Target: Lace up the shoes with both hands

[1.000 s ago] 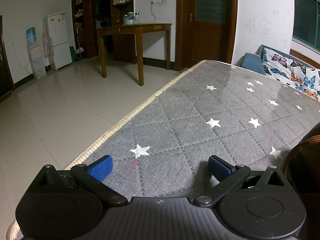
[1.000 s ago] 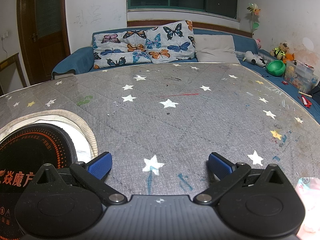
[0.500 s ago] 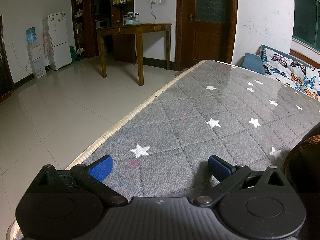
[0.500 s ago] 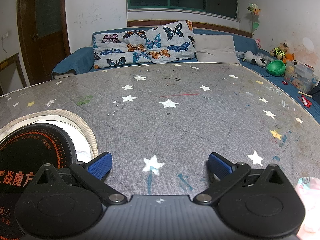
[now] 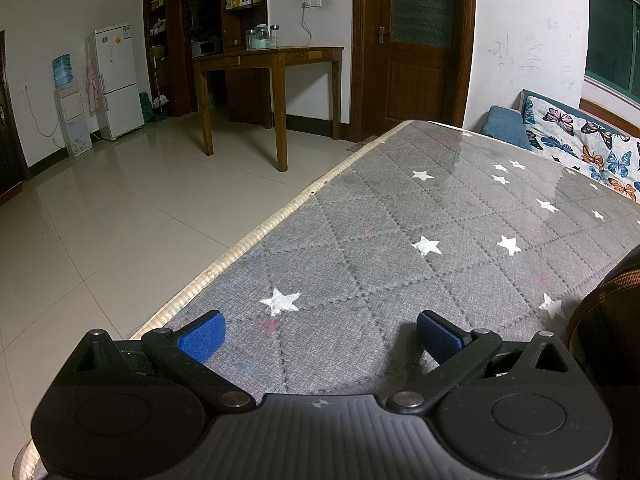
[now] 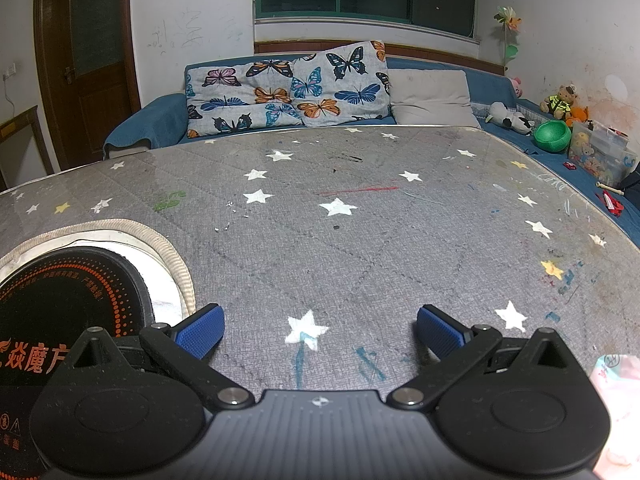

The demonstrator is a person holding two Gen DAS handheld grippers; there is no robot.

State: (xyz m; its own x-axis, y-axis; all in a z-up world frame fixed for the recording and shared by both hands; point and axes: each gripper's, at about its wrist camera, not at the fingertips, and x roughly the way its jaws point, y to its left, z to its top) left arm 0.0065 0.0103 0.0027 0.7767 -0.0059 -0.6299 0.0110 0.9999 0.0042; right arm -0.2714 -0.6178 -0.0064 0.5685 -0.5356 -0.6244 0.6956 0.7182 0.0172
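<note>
- On the grey quilted table cover [image 5: 420, 216] with white stars, the left gripper [image 5: 320, 330] sits low, its blue pads [image 5: 202, 334] spread wide with nothing between them.
- Just right of the left gripper, at the frame edge, a dark object with a brown woven trim [image 5: 600, 292] rests on the cover (possibly part of the shoe; too little shows to tell).
- No lace is visible in either view, so the location of the task's thing cannot be confirmed.
- Left of the cover's edge lies the tiled floor [image 5: 120, 220]; beyond it stand a wooden side table [image 5: 276, 60], a white refrigerator [image 5: 118, 80] and a brown door [image 5: 416, 40].
- Over the same cover, the right gripper [image 6: 320, 330] is likewise released, blue pads [image 6: 438, 334] wide apart and empty.
- Left of the right gripper, a black round induction cooktop [image 6: 60, 304] with orange markings sits in a circular cut-out of the cover.
- Right of the right gripper, at the frame corner, a pale pink packet [image 6: 616, 392] is partly visible.
- Beyond the far edge of the cover, a blue sofa [image 6: 152, 120] carries butterfly-print cushions [image 6: 288, 88]; toys [image 6: 560, 100] line its right end.
</note>
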